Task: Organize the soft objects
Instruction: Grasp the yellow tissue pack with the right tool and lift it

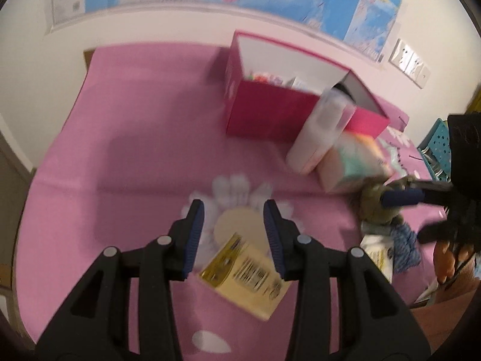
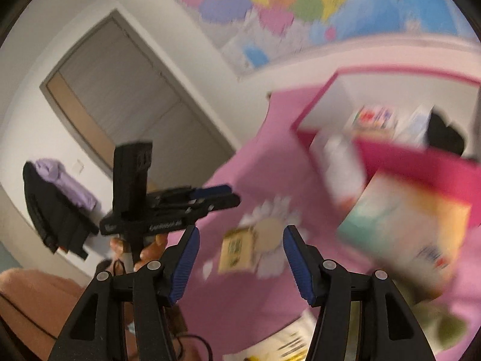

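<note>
1. Nearest my left-wrist lens, the left gripper (image 1: 234,234) has its blue-padded jaws parted with nothing between them; a small yellow cardboard box with a barcode (image 1: 251,273) lies on the pink cloth below, untouched.
2. From the right-wrist view, the right gripper (image 2: 241,258) stands wider apart and is equally empty, above the same yellow box and a white flower print on the pink flower-printed tablecloth (image 1: 135,150).
3. Both views are smeared by motion, so labels are unreadable to me.
4. I make out an olive-green plush toy (image 1: 377,207) at the right of the left view, with a blue finger of the right gripper lying across it; whether that finger touches it I cannot tell.
5. A blue-and-white knitted piece (image 1: 405,248) sits just beside the plush, partly cut off.
6. An open magenta cardboard box with a white inside (image 1: 270,114) stands towards the wall; its contents are blurred colour only.
7. A white bottle (image 1: 318,132) and a pastel carton (image 1: 351,165) stand just in front of it, edges smeared.
8. My left gripper tilts steeply down; the right points less steeply, rolled sideways.
9. Only fingers of the hand (image 2: 150,248) holding the left gripper show.
</note>
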Demonstrator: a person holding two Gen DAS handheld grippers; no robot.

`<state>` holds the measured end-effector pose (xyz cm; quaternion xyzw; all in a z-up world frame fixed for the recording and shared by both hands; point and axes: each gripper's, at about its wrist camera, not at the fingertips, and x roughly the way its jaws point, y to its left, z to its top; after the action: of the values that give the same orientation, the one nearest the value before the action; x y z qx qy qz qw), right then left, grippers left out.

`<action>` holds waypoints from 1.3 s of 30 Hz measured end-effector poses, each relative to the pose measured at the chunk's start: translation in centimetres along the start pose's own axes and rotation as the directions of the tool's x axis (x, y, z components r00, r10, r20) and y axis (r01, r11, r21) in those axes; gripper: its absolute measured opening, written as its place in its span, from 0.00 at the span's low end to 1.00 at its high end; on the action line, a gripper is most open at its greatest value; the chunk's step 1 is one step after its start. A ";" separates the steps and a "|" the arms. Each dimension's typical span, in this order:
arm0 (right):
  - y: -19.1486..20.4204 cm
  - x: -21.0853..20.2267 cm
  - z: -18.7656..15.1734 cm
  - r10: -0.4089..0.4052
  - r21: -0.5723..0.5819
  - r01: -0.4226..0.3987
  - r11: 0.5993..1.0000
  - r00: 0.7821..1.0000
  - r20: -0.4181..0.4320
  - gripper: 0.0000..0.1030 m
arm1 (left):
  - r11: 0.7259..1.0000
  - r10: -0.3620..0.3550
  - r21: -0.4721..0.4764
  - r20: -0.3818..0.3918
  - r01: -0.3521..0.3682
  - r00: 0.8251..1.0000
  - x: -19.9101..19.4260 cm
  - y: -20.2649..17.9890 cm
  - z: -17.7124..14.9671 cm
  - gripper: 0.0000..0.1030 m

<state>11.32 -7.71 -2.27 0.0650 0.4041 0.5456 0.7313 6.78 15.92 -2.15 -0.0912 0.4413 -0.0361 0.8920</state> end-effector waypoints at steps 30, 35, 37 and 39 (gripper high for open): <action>-1.5 8.5 -3.4 -0.090 0.095 0.106 0.990 0.983 -0.157 0.47 | 0.968 -0.249 -0.079 -0.149 0.240 0.957 1.9 1.2 -4.9 0.39; -1.4 9.5 -3.3 -0.117 0.082 0.131 0.988 0.981 -0.158 0.47 | 0.970 -0.239 -0.071 -0.148 0.231 0.960 1.9 0.7 -4.8 0.39; -1.2 9.7 -3.6 -0.116 0.076 0.130 0.989 0.980 -0.160 0.47 | 0.972 -0.235 -0.063 -0.147 0.228 0.961 1.8 0.5 -4.9 0.39; -1.2 9.8 -3.4 -0.113 0.074 0.125 0.989 0.981 -0.156 0.46 | 0.974 -0.225 -0.051 -0.142 0.220 0.964 1.6 0.1 -4.9 0.39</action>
<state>10.68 -1.07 -10.26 0.0297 0.4839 0.4869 0.7266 3.88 15.09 -6.33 -0.1527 0.4934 -0.1352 0.8456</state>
